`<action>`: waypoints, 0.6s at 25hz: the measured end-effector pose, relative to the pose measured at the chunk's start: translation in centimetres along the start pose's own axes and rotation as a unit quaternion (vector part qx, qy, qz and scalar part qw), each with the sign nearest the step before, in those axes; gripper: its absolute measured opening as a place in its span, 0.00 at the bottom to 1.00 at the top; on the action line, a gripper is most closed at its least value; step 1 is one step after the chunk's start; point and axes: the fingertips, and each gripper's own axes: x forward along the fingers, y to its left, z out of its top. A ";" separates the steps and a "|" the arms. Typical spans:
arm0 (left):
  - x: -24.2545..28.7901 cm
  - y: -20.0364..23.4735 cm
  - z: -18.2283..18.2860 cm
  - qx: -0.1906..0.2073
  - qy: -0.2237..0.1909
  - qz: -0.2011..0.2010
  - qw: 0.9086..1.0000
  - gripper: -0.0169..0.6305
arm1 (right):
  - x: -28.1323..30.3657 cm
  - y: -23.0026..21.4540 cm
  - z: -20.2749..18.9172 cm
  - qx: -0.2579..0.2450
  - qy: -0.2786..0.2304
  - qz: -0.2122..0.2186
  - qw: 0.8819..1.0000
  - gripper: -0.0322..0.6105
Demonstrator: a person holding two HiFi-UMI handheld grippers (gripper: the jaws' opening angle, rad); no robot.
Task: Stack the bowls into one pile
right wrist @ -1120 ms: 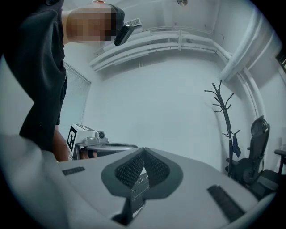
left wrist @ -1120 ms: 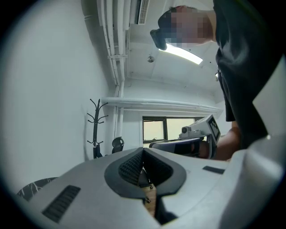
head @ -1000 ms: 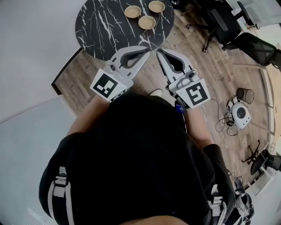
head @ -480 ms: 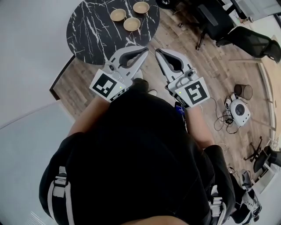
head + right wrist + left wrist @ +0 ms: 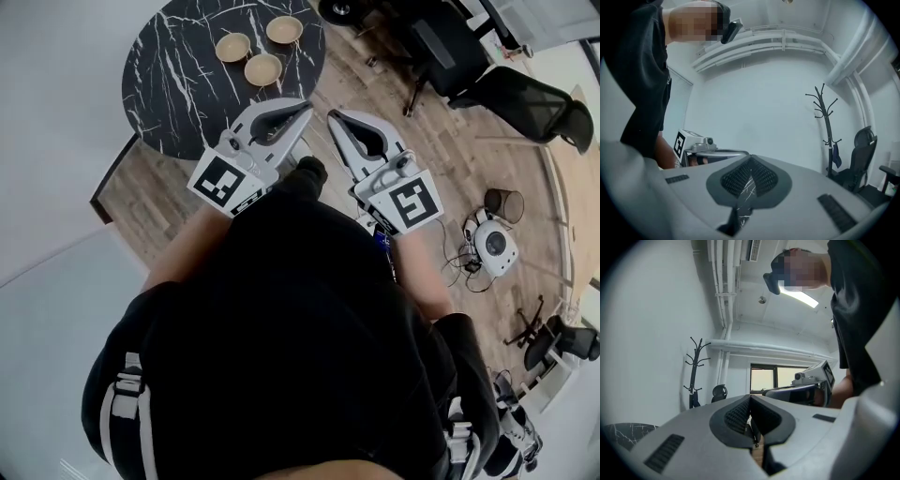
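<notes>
Three shallow wooden bowls stand apart on a round black marble table (image 5: 178, 84): one (image 5: 232, 46) to the left, one (image 5: 283, 29) at the far side, one (image 5: 263, 68) nearest me. My left gripper (image 5: 306, 104) and right gripper (image 5: 331, 116) are held side by side at the table's near right edge, short of the bowls. Both are shut and hold nothing. The left gripper (image 5: 750, 397) view shows its jaws meeting at the tip, with the right gripper (image 5: 811, 383) beside it. In the right gripper (image 5: 751, 157) view the jaws also meet, over a strip of marble.
Black office chairs (image 5: 450, 47) (image 5: 534, 103) stand on the wooden floor to the right. Further right are a small bin (image 5: 503, 200) and a white round device (image 5: 495, 247) with cables. A coat stand (image 5: 826, 126) is by the white wall.
In the head view the table and bowls have slid to the left. Both grippers moved along with the person, still side by side and shut.
</notes>
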 end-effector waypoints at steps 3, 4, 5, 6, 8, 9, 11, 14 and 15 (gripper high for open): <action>2.0 3.0 -0.4 -0.008 -0.004 0.016 1.000 0.03 | 2.2 -2.7 0.1 0.001 0.006 0.014 1.000 0.05; 2.7 4.1 -0.4 -0.009 -0.006 0.021 1.000 0.03 | 3.1 -3.7 -0.2 -0.002 0.011 0.021 1.000 0.05; 3.3 5.3 -0.4 -0.008 -0.005 0.027 1.000 0.03 | 4.0 -4.7 -0.5 -0.005 0.016 0.027 0.999 0.05; 3.8 6.5 -0.4 -0.008 -0.003 0.033 0.999 0.03 | 5.1 -5.7 -0.7 -0.006 0.020 0.034 0.999 0.05; 4.6 9.2 -0.5 -0.009 -0.001 0.043 0.999 0.03 | 7.4 -7.4 -0.7 -0.007 0.027 0.047 0.999 0.05; 4.9 10.6 -0.5 -0.010 -0.001 0.049 0.999 0.03 | 8.7 -8.2 -0.6 -0.007 0.028 0.053 0.998 0.05; 5.5 13.6 -0.5 -0.013 -0.001 0.062 0.998 0.03 | 11.3 -9.9 -0.4 -0.011 0.032 0.065 0.997 0.05; 6.4 17.3 -0.8 -0.016 0.004 0.082 0.997 0.03 | 14.9 -12.5 0.0 -0.017 0.040 0.076 0.996 0.05; 6.7 18.4 -0.9 -0.017 0.007 0.087 0.996 0.03 | 15.9 -13.4 0.2 -0.018 0.042 0.077 0.996 0.05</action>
